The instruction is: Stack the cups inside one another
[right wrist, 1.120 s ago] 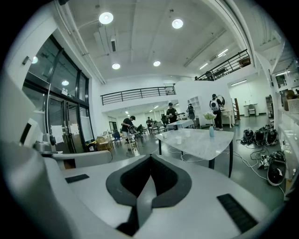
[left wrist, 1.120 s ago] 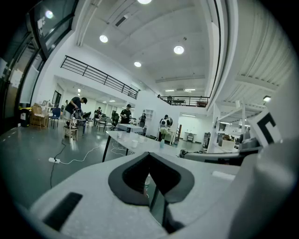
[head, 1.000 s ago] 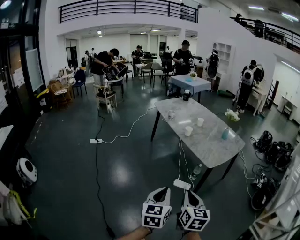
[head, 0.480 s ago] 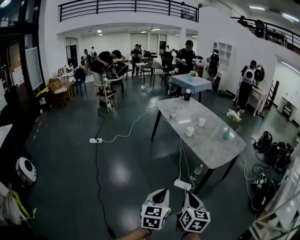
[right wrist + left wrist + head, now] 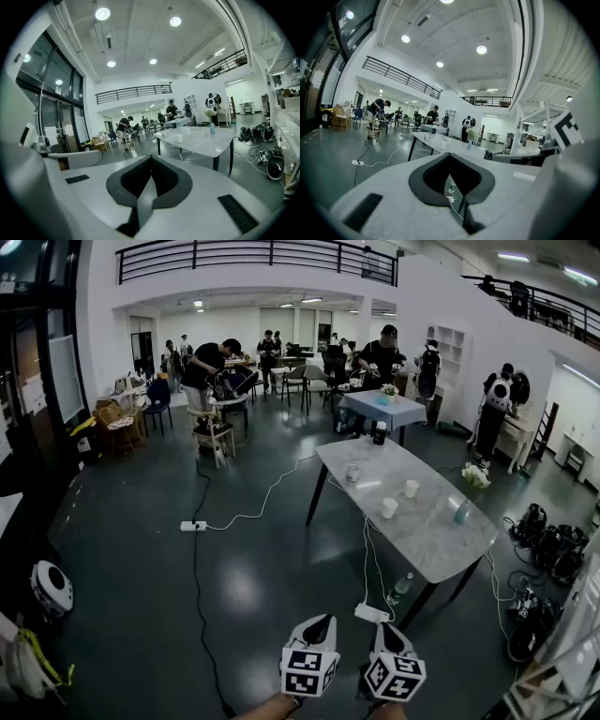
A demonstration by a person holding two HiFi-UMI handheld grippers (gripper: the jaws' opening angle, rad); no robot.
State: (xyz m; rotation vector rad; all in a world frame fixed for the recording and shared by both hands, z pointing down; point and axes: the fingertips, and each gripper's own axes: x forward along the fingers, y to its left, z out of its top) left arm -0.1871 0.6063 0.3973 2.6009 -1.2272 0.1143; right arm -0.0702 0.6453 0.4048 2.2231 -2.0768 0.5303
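Observation:
A long marble table (image 5: 427,545) stands ahead and to the right across the dark floor. Two white cups (image 5: 389,508) (image 5: 412,488) stand apart near its middle, and a clear cup (image 5: 352,472) stands towards its far end. My left gripper (image 5: 325,620) and right gripper (image 5: 384,626) hang side by side at the bottom of the head view, far short of the table. Both are shut and hold nothing. In the left gripper view the jaws (image 5: 450,154) meet over the distant table (image 5: 431,139). The right gripper (image 5: 150,157) points left of the table (image 5: 199,140), where a white cup (image 5: 179,138) shows.
A blue bottle (image 5: 461,513) and white flowers (image 5: 476,474) stand on the table's right side. Cables, a power strip (image 5: 372,613) and a water bottle (image 5: 400,587) lie near its front leg. Bags (image 5: 553,549) sit at the right. People work at the back.
The table and cups have drifted slightly right and down in the head view as I moved across the floor. Both grippers stay shut, low and side by side.

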